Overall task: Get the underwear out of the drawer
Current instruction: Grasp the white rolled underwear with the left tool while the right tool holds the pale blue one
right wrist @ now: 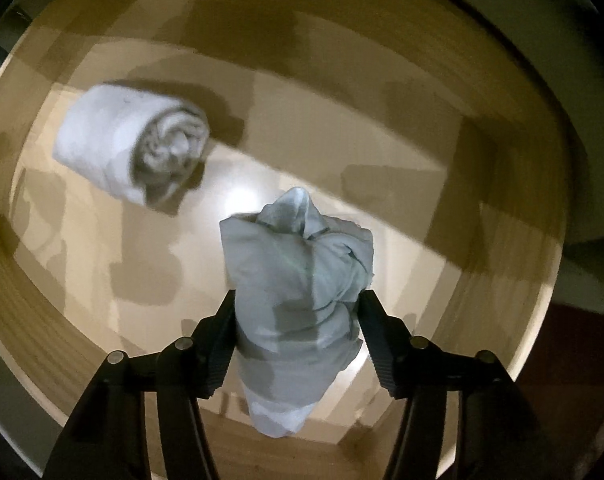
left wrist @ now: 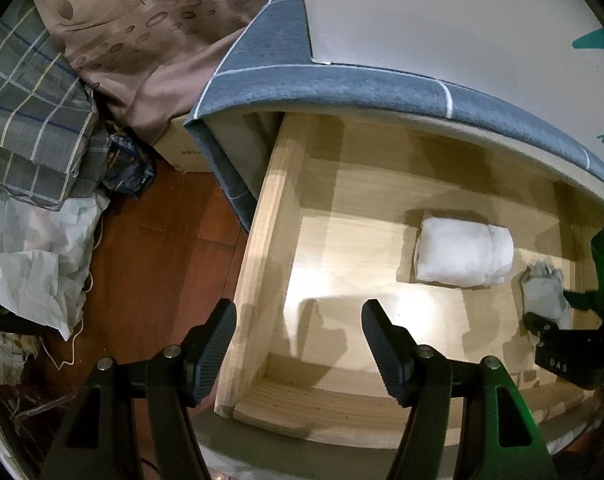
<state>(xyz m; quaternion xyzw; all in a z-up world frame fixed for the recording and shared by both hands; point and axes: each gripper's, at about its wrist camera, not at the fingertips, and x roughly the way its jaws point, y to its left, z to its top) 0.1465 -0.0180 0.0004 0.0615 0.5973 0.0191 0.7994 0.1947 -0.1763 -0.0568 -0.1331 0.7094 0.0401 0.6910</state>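
Black ribbed fingers (right wrist: 222, 332) of the right gripper (right wrist: 296, 334) press on both flanks of a pale grey bundle of underwear (right wrist: 298, 304), clamping it at its middle inside the open wooden drawer (right wrist: 514, 240). In the right wrist view the bundle stands at the centre and runs down toward 6 o'clock, its rumpled top peeking up between the pads, its lower end lying on the drawer floor.

A second roll, white (right wrist: 130, 144), rests on the drawer floor at 10 o'clock from the grey bundle, apart from it, its spiral end turned toward the camera.

The left gripper (left wrist: 298, 344) hangs over the drawer's front left corner with its fingers spread wide and nothing between them; one finger sits over the side wall, the other over the bare floor of the drawer.

From the left wrist view the white roll lies at 2 o'clock from that gripper, with the grey bundle just beyond it at 3 o'clock, where the right gripper's dark body grips it.

A grey quilted mattress edge (left wrist: 342, 84) overhangs the drawer at 12 o'clock. Reddish wood flooring (left wrist: 150, 264) and heaped bedding (left wrist: 34, 152) fill the 9 o'clock side.
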